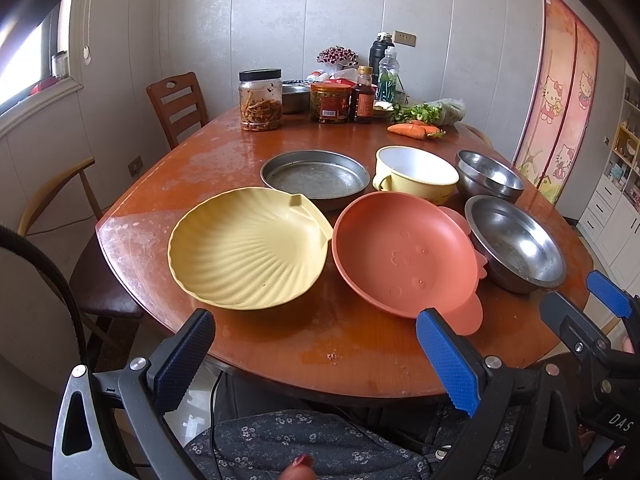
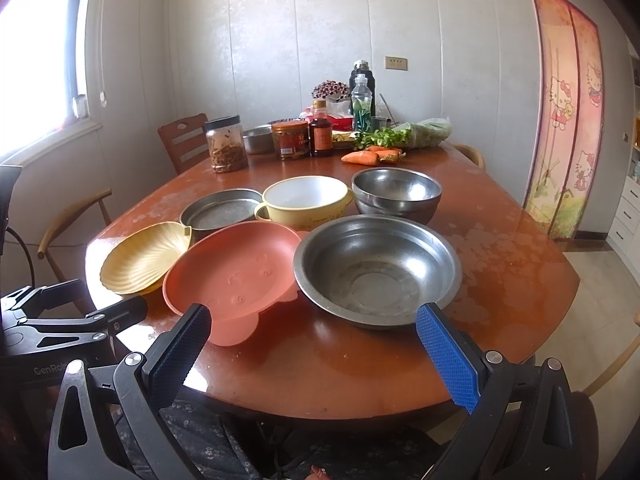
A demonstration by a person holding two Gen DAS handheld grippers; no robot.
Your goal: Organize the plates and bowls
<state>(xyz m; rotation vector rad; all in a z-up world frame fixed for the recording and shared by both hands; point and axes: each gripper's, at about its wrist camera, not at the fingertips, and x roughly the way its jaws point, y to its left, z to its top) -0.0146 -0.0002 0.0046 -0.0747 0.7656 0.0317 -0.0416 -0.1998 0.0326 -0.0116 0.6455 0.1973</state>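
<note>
Plates and bowls clustered at table's [image 1: 280,344] near edge: ribbed yellow shell plate [image 1: 248,248], smooth terracotta plate [image 1: 404,252], wide dented steel bowl [image 2: 376,268]. Behind: flat metal pan [image 1: 316,176], yellow enamel mug-bowl [image 1: 416,174], stacked steel bowls [image 2: 396,194]. Left gripper [image 1: 316,356] and right gripper [image 2: 316,350] level, off the near edge, fingers wide apart, empty.

Near edge of the table [image 2: 320,376]: a bare strip runs its full width, open to approach. Behind it, dishes crowd the middle with almost no gaps: yellow shell plate [image 1: 248,248], orange plate [image 1: 404,256] and large steel bowl [image 2: 376,268] in front; steel pan [image 1: 316,176], yellow cup [image 1: 416,174] and stacked steel bowls [image 2: 396,194] behind. Right edge: open wood; far edge: blocked by jars [image 1: 260,100], bottles [image 1: 362,96], carrots [image 1: 412,130].
</note>
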